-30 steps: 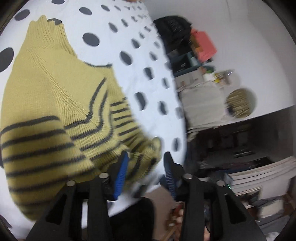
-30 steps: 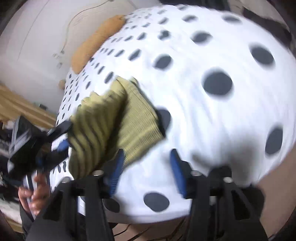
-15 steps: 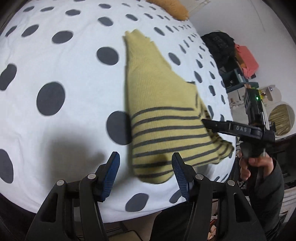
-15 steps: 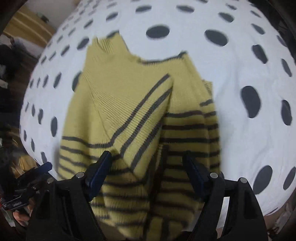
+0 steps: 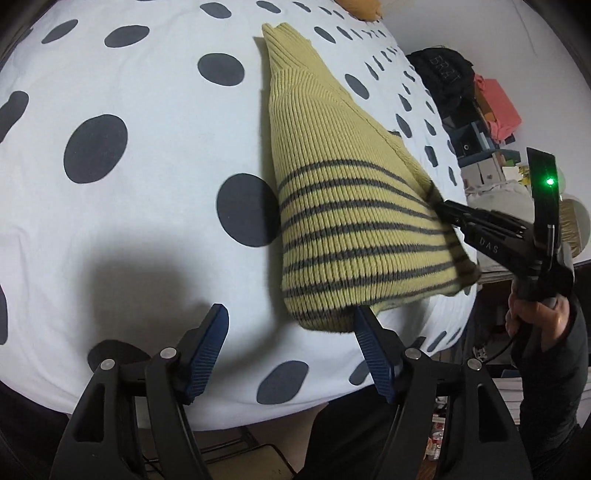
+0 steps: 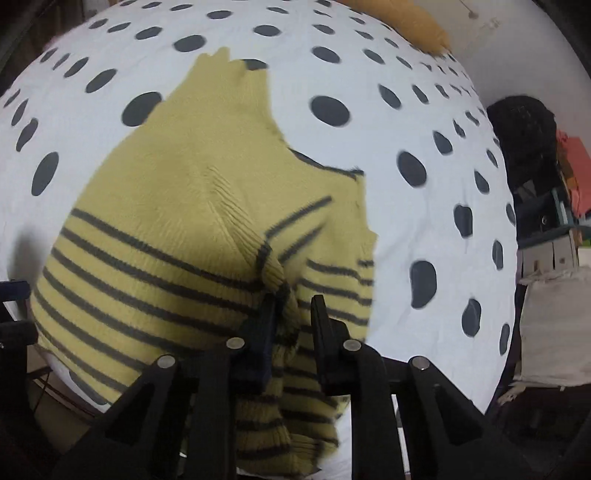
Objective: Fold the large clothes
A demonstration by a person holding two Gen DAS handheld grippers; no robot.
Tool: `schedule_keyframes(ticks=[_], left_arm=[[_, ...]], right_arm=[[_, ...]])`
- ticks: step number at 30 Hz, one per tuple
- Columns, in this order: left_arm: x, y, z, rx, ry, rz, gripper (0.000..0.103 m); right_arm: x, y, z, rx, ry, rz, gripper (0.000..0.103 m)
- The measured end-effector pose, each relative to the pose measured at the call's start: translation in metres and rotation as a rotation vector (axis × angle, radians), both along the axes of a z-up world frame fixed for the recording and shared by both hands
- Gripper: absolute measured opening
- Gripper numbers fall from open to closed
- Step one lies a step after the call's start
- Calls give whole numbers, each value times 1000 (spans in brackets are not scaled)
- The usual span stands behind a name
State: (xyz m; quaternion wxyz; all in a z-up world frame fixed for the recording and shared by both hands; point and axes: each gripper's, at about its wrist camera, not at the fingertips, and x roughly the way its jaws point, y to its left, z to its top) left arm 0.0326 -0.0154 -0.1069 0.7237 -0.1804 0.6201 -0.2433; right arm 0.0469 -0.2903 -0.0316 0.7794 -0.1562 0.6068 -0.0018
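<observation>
White polka-dot bedspread [image 5: 110, 184], white wall [image 5: 480, 33], cluttered shelves [image 5: 476, 136]

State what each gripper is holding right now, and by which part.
The right gripper is shut on the yellow striped sweater, pinching a bunched fold of its striped lower part. The left gripper is open and holds nothing.

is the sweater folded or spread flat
Partly folded. The sweater lies doubled over on the bed, one layer on another at its near edge, and the right gripper pinches a bunched striped part.
</observation>
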Motion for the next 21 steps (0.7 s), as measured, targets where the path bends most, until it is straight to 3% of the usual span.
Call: schedule_keyframes(ticks=[2,4,5,8,9,11,12,13,15,18,19,21], left_arm=[[-3,-4,2,24,-15,-21,71],[-6,-10,3,48,-26,-45,71],[-7,-12,3,53,-34,-53,71],[-11,-19,5,76,-68,-64,71],[-11,-21,8,82,-85,-64,71],[-9,-28,26,89,-162,-85,71],[-5,-31,36,79,-199,-91,71],[2,-34,46,53,-222,-95,71],[26,-39,62,-30,-208,-98,78],[64,-54,71,-107,-155,-100,80],[73,-57,73,-101,-154,-97,80],[84,-56,75,-7,-185,-52,80]], right_arm=[[-4,-25,1,91,23,-95,10],[-14,-48,1,-12,-3,-138,5],[-18,-61,0,-4,14,-160,5],[-35,-110,15,299,-13,-247,6],[-39,-116,23,377,-38,-275,9],[-41,-123,25,562,-44,-308,39],[-41,-124,20,666,-17,-332,66],[-44,-120,19,718,-19,-345,73],[-43,-109,12,794,-29,-330,73],[-30,-86,-8,785,11,-275,73],[-25,-78,-18,789,39,-259,73],[-18,-67,-37,845,67,-236,68]])
